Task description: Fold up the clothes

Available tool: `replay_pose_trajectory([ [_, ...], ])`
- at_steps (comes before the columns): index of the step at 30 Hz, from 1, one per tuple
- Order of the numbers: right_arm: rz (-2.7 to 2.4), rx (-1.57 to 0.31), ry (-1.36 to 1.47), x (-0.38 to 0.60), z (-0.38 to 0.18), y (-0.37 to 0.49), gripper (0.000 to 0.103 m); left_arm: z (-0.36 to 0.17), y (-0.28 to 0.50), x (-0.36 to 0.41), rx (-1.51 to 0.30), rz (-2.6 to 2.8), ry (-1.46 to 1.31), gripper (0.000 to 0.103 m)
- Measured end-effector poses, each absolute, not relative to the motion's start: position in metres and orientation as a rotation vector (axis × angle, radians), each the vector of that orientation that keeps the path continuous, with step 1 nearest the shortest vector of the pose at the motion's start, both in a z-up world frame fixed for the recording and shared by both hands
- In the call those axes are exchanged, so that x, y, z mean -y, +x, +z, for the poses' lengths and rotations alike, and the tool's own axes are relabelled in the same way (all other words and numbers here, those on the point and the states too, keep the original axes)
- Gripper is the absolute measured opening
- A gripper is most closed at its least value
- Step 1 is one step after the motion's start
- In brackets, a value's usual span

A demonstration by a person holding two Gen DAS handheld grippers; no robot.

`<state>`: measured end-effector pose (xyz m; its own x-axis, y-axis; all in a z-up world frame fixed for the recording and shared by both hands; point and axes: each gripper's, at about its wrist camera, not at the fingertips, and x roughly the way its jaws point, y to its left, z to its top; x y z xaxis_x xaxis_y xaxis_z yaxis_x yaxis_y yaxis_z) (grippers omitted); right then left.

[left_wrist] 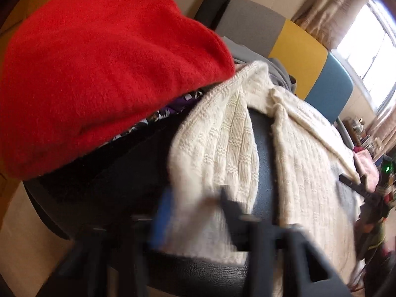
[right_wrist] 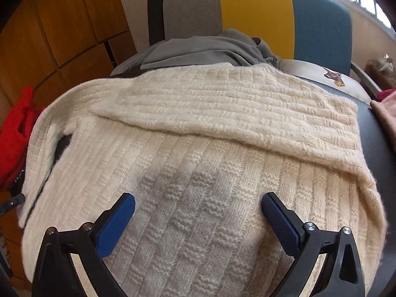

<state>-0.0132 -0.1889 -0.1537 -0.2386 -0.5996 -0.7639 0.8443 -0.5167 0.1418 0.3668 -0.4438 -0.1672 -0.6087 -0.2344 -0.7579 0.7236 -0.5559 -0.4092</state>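
A cream knit sweater (right_wrist: 198, 153) lies spread on a black table (right_wrist: 378, 133), with its right sleeve folded across the body. My right gripper (right_wrist: 198, 210) is open and empty just above the sweater's lower body. In the left wrist view the sweater's left sleeve (left_wrist: 222, 153) lies on the table, and my left gripper (left_wrist: 195, 208), blurred by motion, has its fingers on either side of the sleeve's cuff; I cannot tell if it grips the cuff.
A folded red garment (left_wrist: 99, 69) lies on a patterned one at the table's left. A grey garment (right_wrist: 210, 47) lies behind the sweater. A grey, yellow and blue chair back (right_wrist: 257, 14) stands beyond. A pink cloth (right_wrist: 386, 113) sits at the right edge.
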Motion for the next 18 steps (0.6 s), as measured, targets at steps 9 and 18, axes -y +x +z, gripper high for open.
replay_pose_trajectory([
  [9,-1.879,-0.319,0.989,0.184,-0.153,-0.017,0.103,-0.079,0.327,0.451,-1.158,-2.463,0.620,0.005],
  [18,-1.847,-0.219,0.995,0.176,-0.152,-0.024,0.103,-0.014,0.191,0.427,-1.081,-2.735,0.616,0.005],
])
